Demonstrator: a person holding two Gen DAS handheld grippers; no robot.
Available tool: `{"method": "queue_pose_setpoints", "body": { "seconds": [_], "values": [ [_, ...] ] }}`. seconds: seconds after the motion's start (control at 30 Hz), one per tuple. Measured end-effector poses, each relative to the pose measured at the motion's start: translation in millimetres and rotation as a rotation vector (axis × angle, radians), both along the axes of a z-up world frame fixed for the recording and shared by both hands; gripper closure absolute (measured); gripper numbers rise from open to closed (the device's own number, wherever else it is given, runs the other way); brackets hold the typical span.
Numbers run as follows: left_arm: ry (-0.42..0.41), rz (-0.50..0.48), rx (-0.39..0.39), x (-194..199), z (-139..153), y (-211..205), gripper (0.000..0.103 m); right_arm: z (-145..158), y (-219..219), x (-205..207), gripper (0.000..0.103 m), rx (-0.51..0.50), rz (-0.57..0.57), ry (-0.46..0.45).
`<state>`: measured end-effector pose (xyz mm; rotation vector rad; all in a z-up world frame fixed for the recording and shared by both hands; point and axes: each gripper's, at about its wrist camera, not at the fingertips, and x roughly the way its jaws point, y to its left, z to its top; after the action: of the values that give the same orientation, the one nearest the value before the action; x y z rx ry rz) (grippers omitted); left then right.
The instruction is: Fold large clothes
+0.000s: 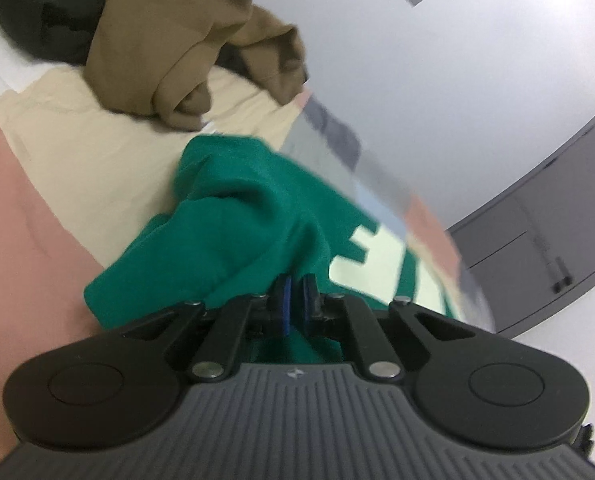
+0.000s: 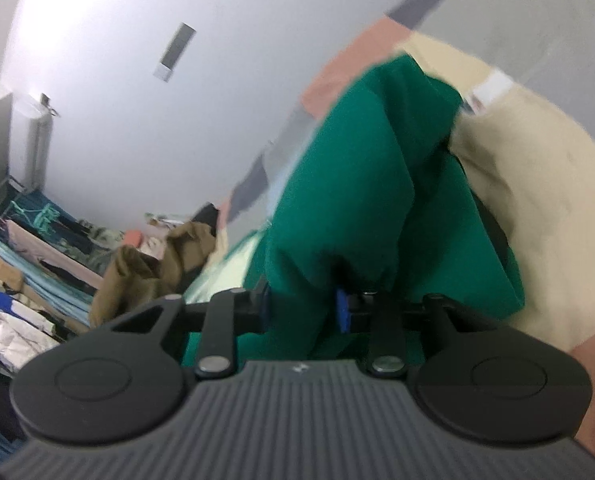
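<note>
A green garment (image 1: 237, 216) with large pale lettering lies bunched on a bed with a patchwork cover (image 1: 77, 152). In the left wrist view my left gripper (image 1: 296, 294) is shut on a fold of the green cloth, its blue pads (image 1: 284, 296) almost touching with fabric pinched between them. In the right wrist view the same green garment (image 2: 361, 184) hangs over my right gripper (image 2: 303, 308), which is shut on a thick bunch of it. One blue pad (image 2: 341, 310) shows; the other is hidden by cloth.
A tan garment (image 1: 185, 44) and a dark one (image 1: 41, 12) lie heaped further back on the bed. A grey cabinet (image 1: 545, 232) stands by the white wall. In the right wrist view a rack of clothes (image 2: 29, 264) fills the lower left.
</note>
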<state>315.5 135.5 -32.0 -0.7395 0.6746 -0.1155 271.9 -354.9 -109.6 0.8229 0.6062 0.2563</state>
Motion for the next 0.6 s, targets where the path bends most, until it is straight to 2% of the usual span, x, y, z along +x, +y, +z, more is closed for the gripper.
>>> {"method": "queue_pose_setpoints", "body": {
  "seconds": [0.17,0.23,0.27,0.33,0.37,0.4,0.43,0.53,0.6],
  "values": [
    [-0.003,-0.005,0.038,-5,0,0,0.096,-8,10,-3,0.070,-0.016,0.001,0.033],
    [-0.016,-0.023,0.051,-13,6,-2,0.095,-5,10,-7,0.067,-0.010,-0.007,0.038],
    [-0.014,-0.032,0.044,-18,8,-3,0.091,-5,9,-7,0.062,0.004,-0.014,0.042],
    [0.009,-0.058,-0.022,-26,8,-3,0.060,-7,5,-14,0.048,0.037,-0.030,0.058],
    [0.017,-0.068,-0.069,-31,6,-2,0.031,-10,3,-17,0.030,0.055,-0.038,0.068],
    [0.022,-0.065,-0.118,-38,3,-2,0.019,-13,2,-21,0.022,0.071,-0.048,0.078],
    [0.034,-0.061,-0.145,-43,1,-3,0.018,-18,4,-22,0.019,0.087,-0.055,0.085],
    [0.107,-0.071,-0.226,-49,-14,-5,0.014,-30,1,-27,0.018,0.169,-0.058,0.130],
    [0.155,-0.069,-0.287,-50,-27,-6,0.012,-32,5,-26,0.018,0.189,-0.050,0.142]
  ]
}}
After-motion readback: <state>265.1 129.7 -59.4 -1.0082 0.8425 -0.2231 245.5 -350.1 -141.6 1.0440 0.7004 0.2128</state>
